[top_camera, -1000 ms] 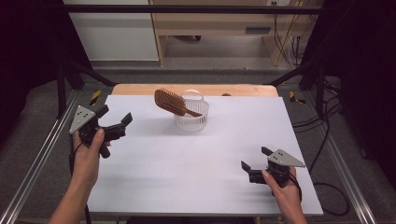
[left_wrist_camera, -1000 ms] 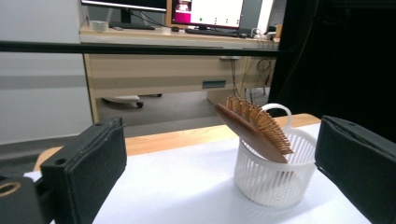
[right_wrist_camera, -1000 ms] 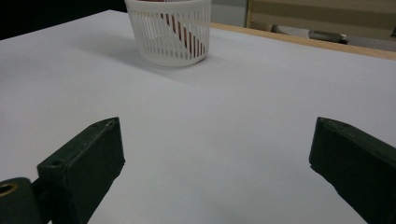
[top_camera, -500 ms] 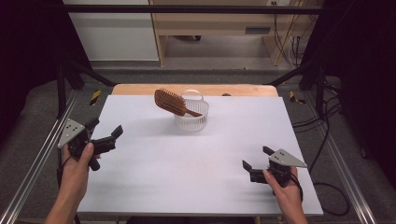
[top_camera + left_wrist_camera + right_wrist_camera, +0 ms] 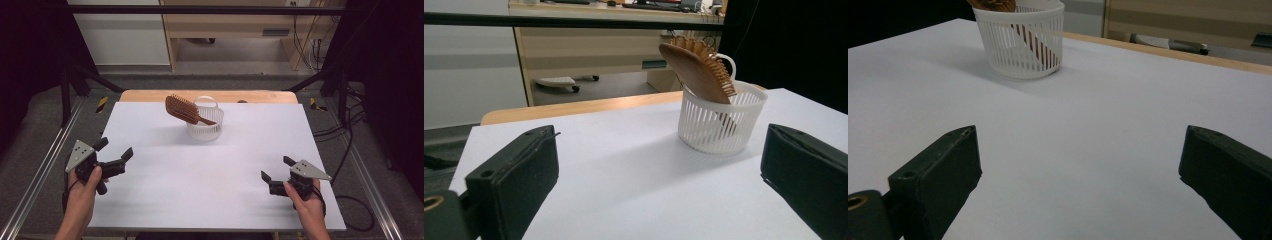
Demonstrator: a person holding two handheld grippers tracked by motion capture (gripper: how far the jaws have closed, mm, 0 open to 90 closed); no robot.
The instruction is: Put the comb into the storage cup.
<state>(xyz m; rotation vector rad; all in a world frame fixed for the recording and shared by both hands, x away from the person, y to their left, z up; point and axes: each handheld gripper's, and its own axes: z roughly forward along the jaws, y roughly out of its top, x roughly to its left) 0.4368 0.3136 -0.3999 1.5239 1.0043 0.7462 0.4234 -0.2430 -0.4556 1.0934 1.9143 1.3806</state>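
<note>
From the high view, your left gripper (image 5: 114, 154) sits at the left edge of the white table (image 5: 165, 195), jaws spread wide with nothing between them. Your right gripper (image 5: 276, 168) rests near the front right corner, its jaws likewise parted and empty. Well apart from both, toward the far middle of the table, a white slotted basket (image 5: 205, 126) holds a wooden hairbrush (image 5: 182, 109), handle down inside and bristled head leaning out over the rim to the left.

In your left gripper view, the two black jaws stand far apart, and the basket (image 5: 722, 122) with the tilted hairbrush (image 5: 696, 71) lies ahead, right of centre.

In your right gripper view, the jaws are again wide open over bare tabletop, with the basket (image 5: 1020, 42) far ahead at upper left.
</note>
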